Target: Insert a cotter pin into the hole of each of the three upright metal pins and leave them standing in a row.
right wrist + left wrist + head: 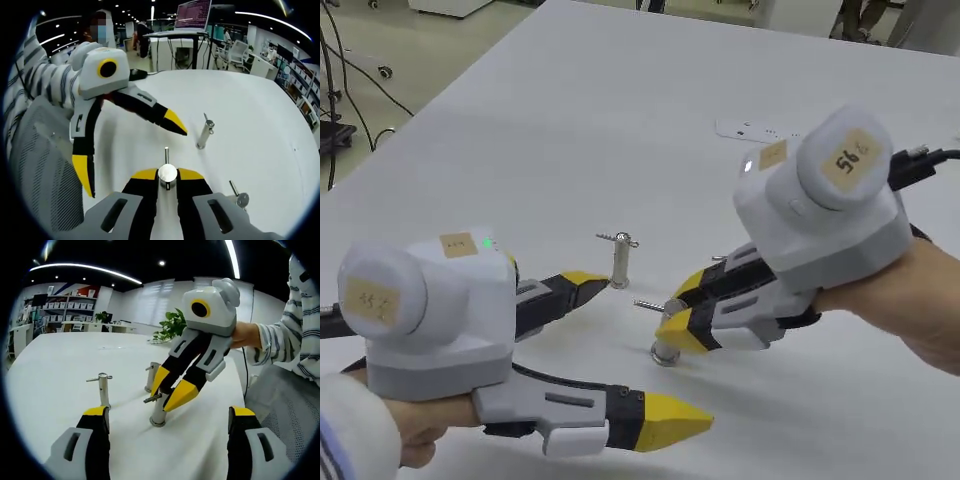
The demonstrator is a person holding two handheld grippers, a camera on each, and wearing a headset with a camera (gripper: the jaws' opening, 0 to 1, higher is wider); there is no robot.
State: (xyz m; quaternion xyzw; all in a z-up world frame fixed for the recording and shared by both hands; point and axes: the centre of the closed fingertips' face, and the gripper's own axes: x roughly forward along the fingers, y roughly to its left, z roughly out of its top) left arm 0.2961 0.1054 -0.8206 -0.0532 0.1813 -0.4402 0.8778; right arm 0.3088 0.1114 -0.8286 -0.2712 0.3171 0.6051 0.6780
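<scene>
atop the near metal pin (665, 352), the right gripper (672, 318) clamps its head; the cotter pin (648, 304) lies level, pointing away from that gripper; the left gripper (135, 161), jaws spread, faces it.

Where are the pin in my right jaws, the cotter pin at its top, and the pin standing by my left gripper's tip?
Gripped pin (167, 173), right gripper view, its round top.
Cotter pin (648, 304), head view, middle of its shank.
Standing pin (621, 262), head view, mid-shaft.

Left gripper (134, 161) jaws wide apart; right gripper (670, 318) apparently clamps metal pin (159, 415).
</scene>
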